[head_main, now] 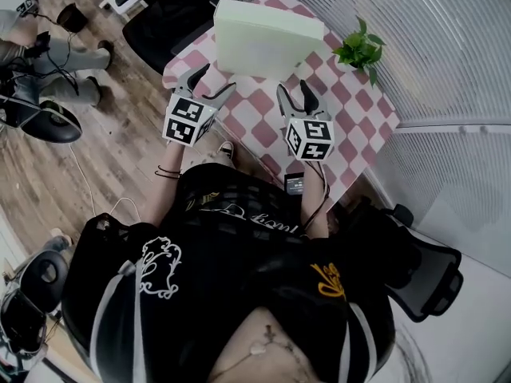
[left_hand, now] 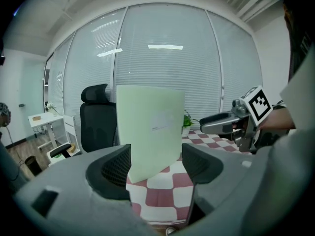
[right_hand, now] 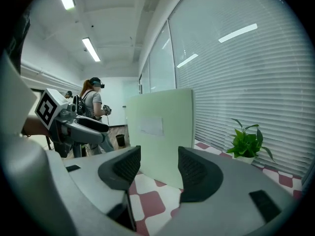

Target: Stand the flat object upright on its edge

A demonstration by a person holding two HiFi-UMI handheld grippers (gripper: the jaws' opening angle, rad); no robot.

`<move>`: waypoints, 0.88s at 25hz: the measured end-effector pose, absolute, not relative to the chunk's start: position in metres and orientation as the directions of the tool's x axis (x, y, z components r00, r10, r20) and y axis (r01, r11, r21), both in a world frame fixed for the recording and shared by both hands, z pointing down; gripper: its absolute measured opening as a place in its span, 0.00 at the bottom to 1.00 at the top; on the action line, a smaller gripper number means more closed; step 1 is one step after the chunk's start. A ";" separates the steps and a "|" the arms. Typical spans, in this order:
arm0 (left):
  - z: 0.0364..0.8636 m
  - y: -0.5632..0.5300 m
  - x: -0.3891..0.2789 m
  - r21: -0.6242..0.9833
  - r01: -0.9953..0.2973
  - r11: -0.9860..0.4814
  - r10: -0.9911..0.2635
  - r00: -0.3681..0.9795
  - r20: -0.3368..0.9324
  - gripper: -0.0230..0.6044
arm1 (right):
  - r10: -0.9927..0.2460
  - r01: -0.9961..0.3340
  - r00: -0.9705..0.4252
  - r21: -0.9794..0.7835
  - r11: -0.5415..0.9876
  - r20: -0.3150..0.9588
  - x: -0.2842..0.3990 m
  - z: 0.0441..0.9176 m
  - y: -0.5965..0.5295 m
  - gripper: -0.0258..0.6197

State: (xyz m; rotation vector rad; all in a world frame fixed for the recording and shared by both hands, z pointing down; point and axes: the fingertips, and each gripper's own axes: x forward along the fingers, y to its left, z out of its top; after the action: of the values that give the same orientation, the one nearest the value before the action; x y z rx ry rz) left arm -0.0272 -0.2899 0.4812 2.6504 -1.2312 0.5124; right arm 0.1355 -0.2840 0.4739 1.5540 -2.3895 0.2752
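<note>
The flat object is a pale green box (head_main: pixel 263 38) with a small white label. It stands upright on its edge on the pink-and-white checked table (head_main: pixel 351 110), and neither gripper touches it. My left gripper (head_main: pixel 214 80) hovers near the table's front left edge, open, with the box (left_hand: pixel 150 132) some way beyond its jaws (left_hand: pixel 155 163). My right gripper (head_main: pixel 293 88) is beside it over the cloth, also open and empty. In the right gripper view the box (right_hand: pixel 160 132) stands ahead of the gripper (right_hand: pixel 155 168). Each gripper view also shows the other gripper off to one side.
A small potted plant (head_main: pixel 361 50) sits on the table right of the box. A black office chair (head_main: pixel 172 18) stands behind the table's left side, another (head_main: pixel 423 266) at my right. Blinds cover the windows behind. A person (right_hand: pixel 93 102) stands far off.
</note>
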 end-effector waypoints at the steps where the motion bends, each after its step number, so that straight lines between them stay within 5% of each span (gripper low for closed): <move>1: 0.480 -0.281 -0.024 0.025 -0.764 -0.644 -0.703 0.605 0.374 0.56 | -0.855 -0.907 -0.400 -0.009 0.421 0.330 0.131 0.473 -0.275 0.41; 5: 0.477 -0.247 -0.013 0.076 -0.753 -0.654 -0.686 0.632 0.362 0.56 | -0.827 -0.876 -0.459 -0.010 0.483 0.325 0.114 0.471 -0.241 0.39; 14: 0.474 -0.168 0.014 0.103 -0.731 -0.674 -0.665 0.661 0.348 0.56 | -0.795 -0.829 -0.532 0.014 0.560 0.292 0.098 0.468 -0.163 0.14; 22: 0.472 -0.100 0.028 0.080 -0.733 -0.675 -0.674 0.657 0.338 0.56 | -0.767 -0.796 -0.579 0.011 0.605 0.278 0.103 0.465 -0.095 0.11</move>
State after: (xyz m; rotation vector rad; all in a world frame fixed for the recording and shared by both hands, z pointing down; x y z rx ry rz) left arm 0.0279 -0.0999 0.4725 2.6647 -1.1467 0.4176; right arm 0.1031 -0.0946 0.4648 1.2814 -2.5791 0.1666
